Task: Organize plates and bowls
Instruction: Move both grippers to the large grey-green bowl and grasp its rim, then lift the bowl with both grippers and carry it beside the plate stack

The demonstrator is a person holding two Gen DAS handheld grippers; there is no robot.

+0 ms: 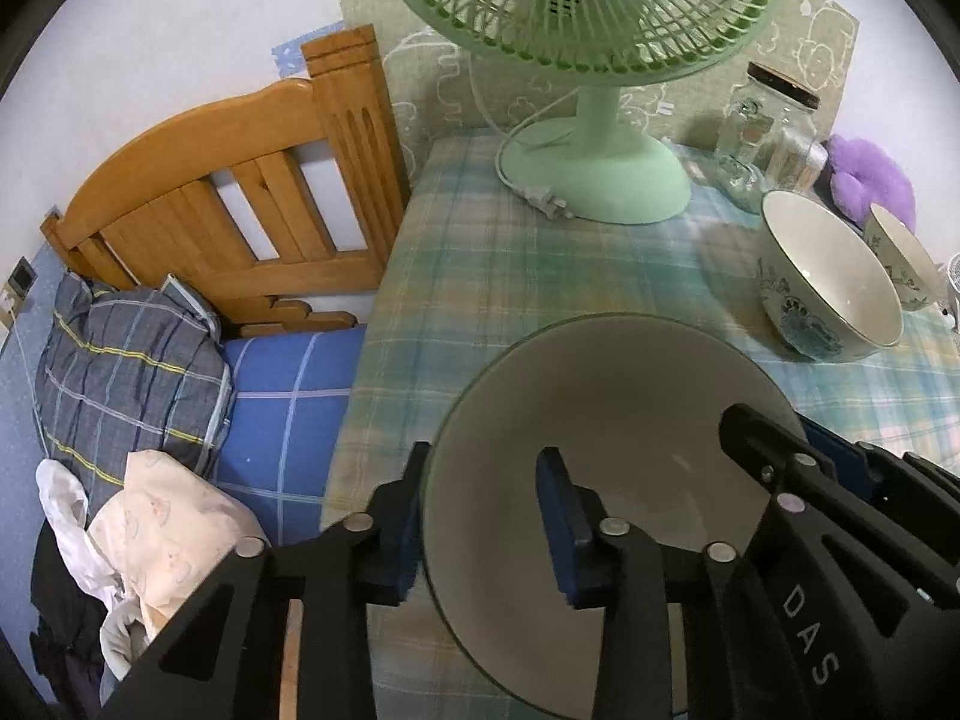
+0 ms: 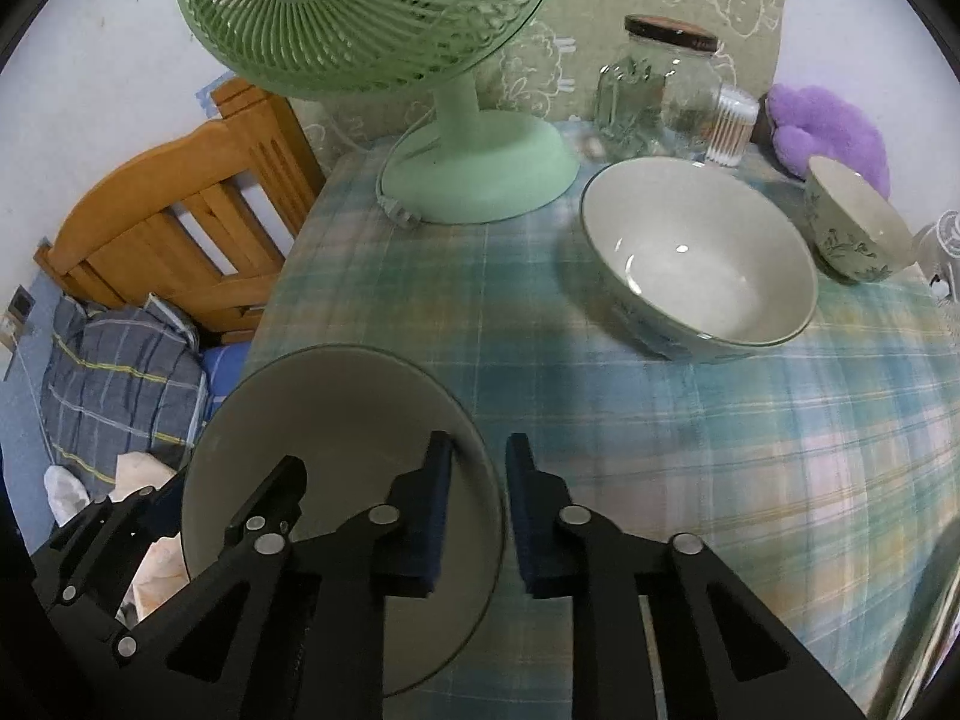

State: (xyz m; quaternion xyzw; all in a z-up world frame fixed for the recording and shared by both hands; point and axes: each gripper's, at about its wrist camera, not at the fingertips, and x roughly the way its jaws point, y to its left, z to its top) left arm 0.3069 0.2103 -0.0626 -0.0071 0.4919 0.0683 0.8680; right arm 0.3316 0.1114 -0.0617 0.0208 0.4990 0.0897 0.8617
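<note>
My left claw (image 1: pixel 480 531) and right claw (image 2: pixel 477 513) each pinch opposite rims of the pale plate (image 1: pixel 630 420), jaws nearly closed. It sits low over the plaid counter (image 2: pixel 660 420), near the large bowl (image 2: pixel 702 264).

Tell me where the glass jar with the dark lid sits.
In both wrist views the glass jar stands at the table's far edge, right of the green fan's base and behind the large bowl.

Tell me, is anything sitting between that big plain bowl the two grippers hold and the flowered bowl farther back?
Nothing visible. Only bare checked tablecloth lies between the big plain bowl and the flowered bowl. The green fan stands off to the side, behind.
</note>
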